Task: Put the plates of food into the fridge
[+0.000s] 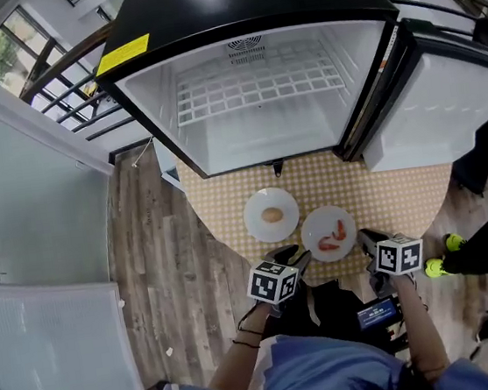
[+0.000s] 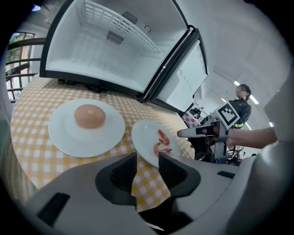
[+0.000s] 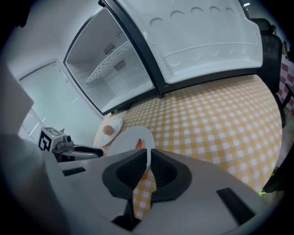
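Two white plates sit on the yellow-checked round table [image 1: 403, 197]. The plate with a brown bun [image 1: 257, 226] [image 2: 64, 133] [image 3: 115, 125] lies to the left. The plate with shrimp [image 1: 320, 224] [image 2: 146, 137] [image 3: 128, 141] lies to the right, near the front edge. My left gripper [image 1: 294, 258] [image 2: 148, 158] is open, and the shrimp plate's near rim reaches into the gap without being pressed. My right gripper [image 1: 364, 238] [image 3: 148, 155] is shut on the opposite rim of the shrimp plate. The fridge [image 1: 259, 99] stands open and empty behind the plates.
The fridge door [image 1: 446, 112] is swung out to the right over the table's edge. A white wire shelf [image 1: 257, 86] spans the upper part of the fridge. A person [image 2: 241, 98] stands beyond the table. Wooden floor [image 1: 161, 270] and a white wall lie to the left.
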`<move>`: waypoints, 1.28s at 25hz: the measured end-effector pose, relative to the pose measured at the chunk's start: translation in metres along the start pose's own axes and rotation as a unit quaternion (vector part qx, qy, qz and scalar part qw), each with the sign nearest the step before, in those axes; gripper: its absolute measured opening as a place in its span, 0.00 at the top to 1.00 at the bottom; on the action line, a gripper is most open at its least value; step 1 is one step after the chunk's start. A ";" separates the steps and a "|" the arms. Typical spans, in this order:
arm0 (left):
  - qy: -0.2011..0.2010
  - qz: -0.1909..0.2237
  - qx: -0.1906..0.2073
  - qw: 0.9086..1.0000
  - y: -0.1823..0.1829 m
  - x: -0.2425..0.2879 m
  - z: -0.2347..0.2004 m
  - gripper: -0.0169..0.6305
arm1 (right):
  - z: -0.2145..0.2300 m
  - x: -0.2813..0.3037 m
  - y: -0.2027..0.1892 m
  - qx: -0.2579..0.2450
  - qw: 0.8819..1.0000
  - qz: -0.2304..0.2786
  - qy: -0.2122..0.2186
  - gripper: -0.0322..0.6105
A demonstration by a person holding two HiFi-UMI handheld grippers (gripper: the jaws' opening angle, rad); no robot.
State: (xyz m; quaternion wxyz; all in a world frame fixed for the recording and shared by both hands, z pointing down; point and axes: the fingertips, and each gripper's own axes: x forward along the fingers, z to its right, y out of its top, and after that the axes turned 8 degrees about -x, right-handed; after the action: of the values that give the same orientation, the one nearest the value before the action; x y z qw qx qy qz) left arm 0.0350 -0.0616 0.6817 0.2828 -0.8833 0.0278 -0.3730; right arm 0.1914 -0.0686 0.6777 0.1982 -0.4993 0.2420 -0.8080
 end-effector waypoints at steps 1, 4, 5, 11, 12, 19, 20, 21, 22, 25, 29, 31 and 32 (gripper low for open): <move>0.004 -0.007 -0.006 1.000 -0.002 0.004 -0.002 0.75 | 0.001 0.003 0.000 0.004 1.000 -0.005 0.007 0.92; 0.012 -0.018 -0.025 0.999 -0.006 0.012 -0.005 0.75 | 0.000 0.013 -0.005 0.032 0.999 -0.020 0.039 0.74; 0.013 -0.017 -0.030 0.999 -0.005 0.013 -0.006 0.75 | 0.001 0.015 -0.006 0.042 0.998 -0.022 0.043 0.74; 0.029 -0.014 -0.039 0.999 0.002 0.021 -0.006 0.75 | 0.001 0.016 -0.007 0.041 0.997 -0.027 0.058 0.75; 0.033 -0.013 -0.037 0.999 0.004 0.023 -0.005 0.75 | -0.001 0.017 -0.008 0.033 0.997 -0.032 0.059 0.76; 0.045 0.000 -0.077 0.996 0.007 0.022 -0.010 0.83 | -0.001 0.018 -0.012 0.012 0.998 -0.042 0.044 0.83; 0.045 0.004 -0.080 0.996 0.007 0.021 -0.009 0.85 | 0.000 0.016 -0.011 0.014 0.998 -0.039 0.044 0.84; 0.046 0.009 -0.083 0.995 0.008 0.019 -0.009 0.86 | 0.001 0.014 -0.009 0.016 0.998 -0.035 0.044 0.85; 0.049 0.014 -0.087 0.995 0.008 0.018 -0.010 0.87 | 0.001 0.013 -0.005 0.019 0.998 -0.031 0.048 0.86; 0.062 0.034 -0.096 0.993 0.013 0.014 -0.011 0.89 | -0.004 0.011 0.006 0.030 0.997 -0.016 0.064 0.88; 0.071 0.070 -0.111 0.989 0.027 0.003 -0.009 0.89 | -0.009 0.009 0.023 0.024 0.997 -0.003 0.077 0.88; 0.079 0.089 -0.119 0.986 0.033 -0.004 -0.010 0.89 | -0.015 0.009 0.030 0.023 0.996 0.004 0.087 0.88; 0.084 0.098 -0.121 0.984 0.036 -0.008 -0.011 0.89 | -0.018 0.009 0.034 0.020 0.996 0.007 0.092 0.88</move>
State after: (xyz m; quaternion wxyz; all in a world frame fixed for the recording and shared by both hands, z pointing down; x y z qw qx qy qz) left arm 0.0276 -0.0952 0.6637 0.2054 -0.8694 0.1832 -0.4104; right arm 0.1736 -0.0977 0.6571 0.1905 -0.4174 0.2467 -0.8536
